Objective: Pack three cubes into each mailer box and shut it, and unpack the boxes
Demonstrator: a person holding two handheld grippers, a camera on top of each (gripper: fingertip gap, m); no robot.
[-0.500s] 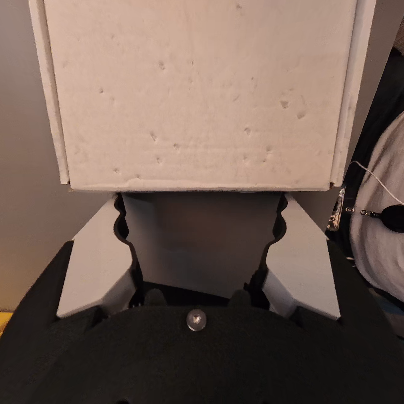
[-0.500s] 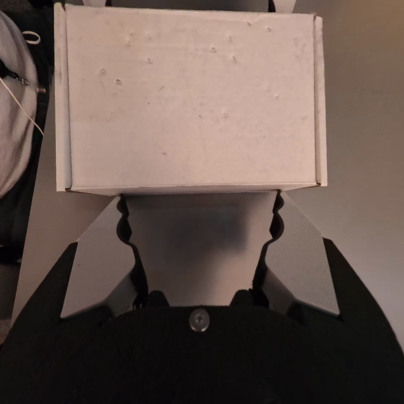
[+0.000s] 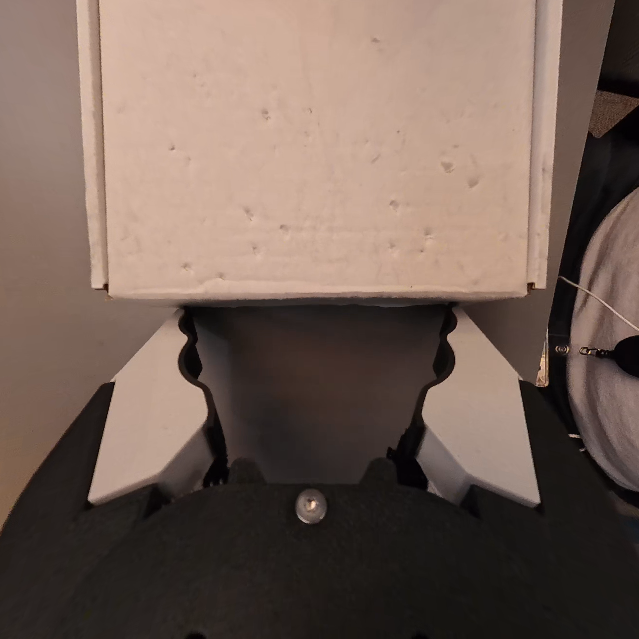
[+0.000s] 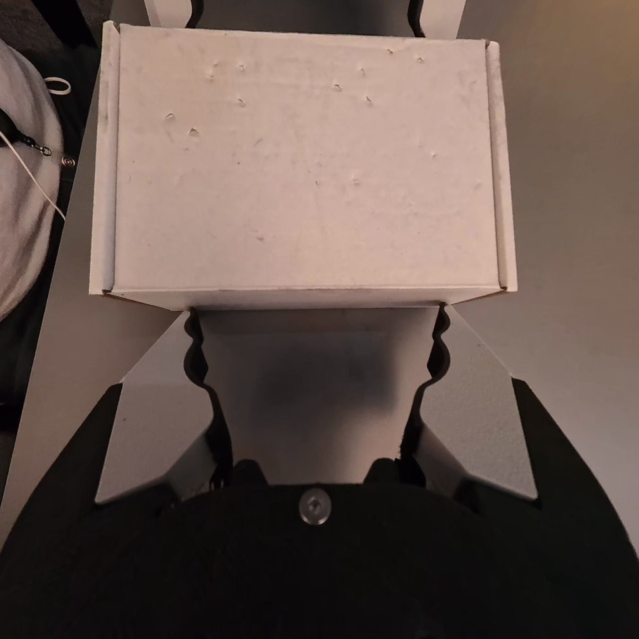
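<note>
A shut white mailer box (image 3: 311,155) with a dented lid lies on the grey table between my two grippers; it also shows in the right wrist view (image 4: 304,166). My left gripper (image 3: 316,309) is open and empty, its fingertips against one side wall of the box. My right gripper (image 4: 317,311) is open and empty, its fingertips against the opposite side wall. The left gripper's white fingers (image 4: 169,10) show beyond the box's far edge in the right wrist view. No cubes are visible; the inside of the box is hidden.
The grey table (image 4: 570,173) runs on past the box. The table's edge (image 4: 69,207) is close to one end of the box, and a person in a light top (image 3: 605,345) with a cord and a dark clip stands just beyond it.
Almost nothing has moved. In the right wrist view the box's far edge sits a little lower in frame, so the left gripper's fingers behind it show more.
</note>
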